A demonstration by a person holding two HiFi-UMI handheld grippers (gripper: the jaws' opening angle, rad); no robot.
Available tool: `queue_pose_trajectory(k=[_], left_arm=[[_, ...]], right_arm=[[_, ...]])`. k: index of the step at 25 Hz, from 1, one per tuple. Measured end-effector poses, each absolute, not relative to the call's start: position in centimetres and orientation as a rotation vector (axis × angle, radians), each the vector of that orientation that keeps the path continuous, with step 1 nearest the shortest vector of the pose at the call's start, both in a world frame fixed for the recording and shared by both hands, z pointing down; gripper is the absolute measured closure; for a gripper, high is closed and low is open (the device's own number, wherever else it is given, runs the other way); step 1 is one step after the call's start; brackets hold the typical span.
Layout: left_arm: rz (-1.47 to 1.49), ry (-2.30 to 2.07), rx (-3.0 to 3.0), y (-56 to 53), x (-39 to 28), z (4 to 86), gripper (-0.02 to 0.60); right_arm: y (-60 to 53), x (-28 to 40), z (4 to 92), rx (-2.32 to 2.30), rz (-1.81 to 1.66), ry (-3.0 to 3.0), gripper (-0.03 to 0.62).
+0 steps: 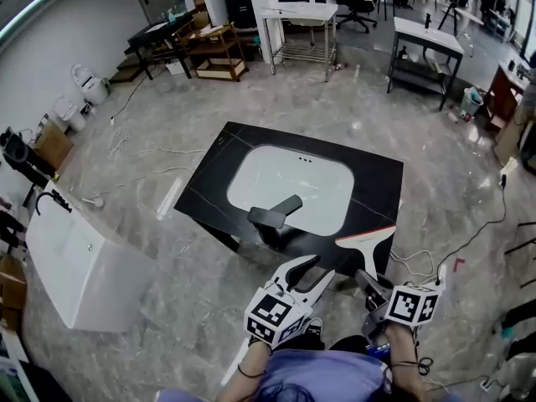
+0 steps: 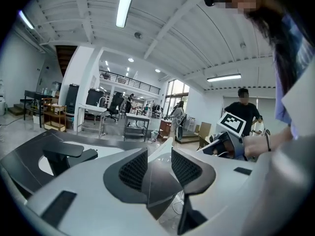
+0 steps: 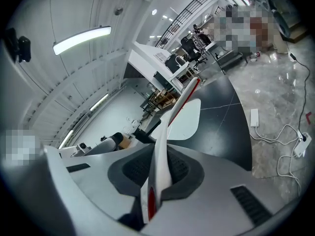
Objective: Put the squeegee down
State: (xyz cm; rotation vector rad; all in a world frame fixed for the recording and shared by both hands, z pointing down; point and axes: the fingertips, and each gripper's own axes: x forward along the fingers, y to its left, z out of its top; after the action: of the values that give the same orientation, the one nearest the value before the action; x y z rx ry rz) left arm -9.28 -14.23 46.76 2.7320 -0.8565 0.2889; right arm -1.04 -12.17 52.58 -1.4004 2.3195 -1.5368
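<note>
**Over the lower right corner of the countertop: squeegee clamped in the right gripper**

At lower centre of the head view, both grippers point toward a black countertop (image 1: 381,182) with a white sink (image 1: 322,182) and a black faucet (image 1: 275,213).

1. Right gripper (image 1: 367,281): its jaws are clenched on the handle of the white squeegee (image 1: 366,243). The right gripper view shows the handle pressed between both pads.
2. Squeegee: its blade, edged with a red strip, lies across the lower right corner of the countertop. Whether it touches the surface cannot be told.
3. Left gripper (image 1: 307,273): it sits just left of the right gripper. The left gripper view shows its jaws released, standing apart, with nothing between the pads (image 2: 134,170).

A white box (image 1: 84,266) stands on the floor at lower left.
</note>
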Motion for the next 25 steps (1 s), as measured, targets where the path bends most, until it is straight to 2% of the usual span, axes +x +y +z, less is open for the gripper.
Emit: queue_pose_trajectory(k=[13, 25], left_arm=[[0.287, -0.713, 2.752, -15.4, -5.9, 46.8, 0.421], [0.271, -0.853, 2.708, -20.0, -2.7, 46.9, 0.422]], right_arm=[[-12.3, 2.9, 52.3, -1.510, -1.512, 2.195, 0.548], [-17.9, 7.4, 51.8, -1.470, -1.510, 2.293, 0.548]])
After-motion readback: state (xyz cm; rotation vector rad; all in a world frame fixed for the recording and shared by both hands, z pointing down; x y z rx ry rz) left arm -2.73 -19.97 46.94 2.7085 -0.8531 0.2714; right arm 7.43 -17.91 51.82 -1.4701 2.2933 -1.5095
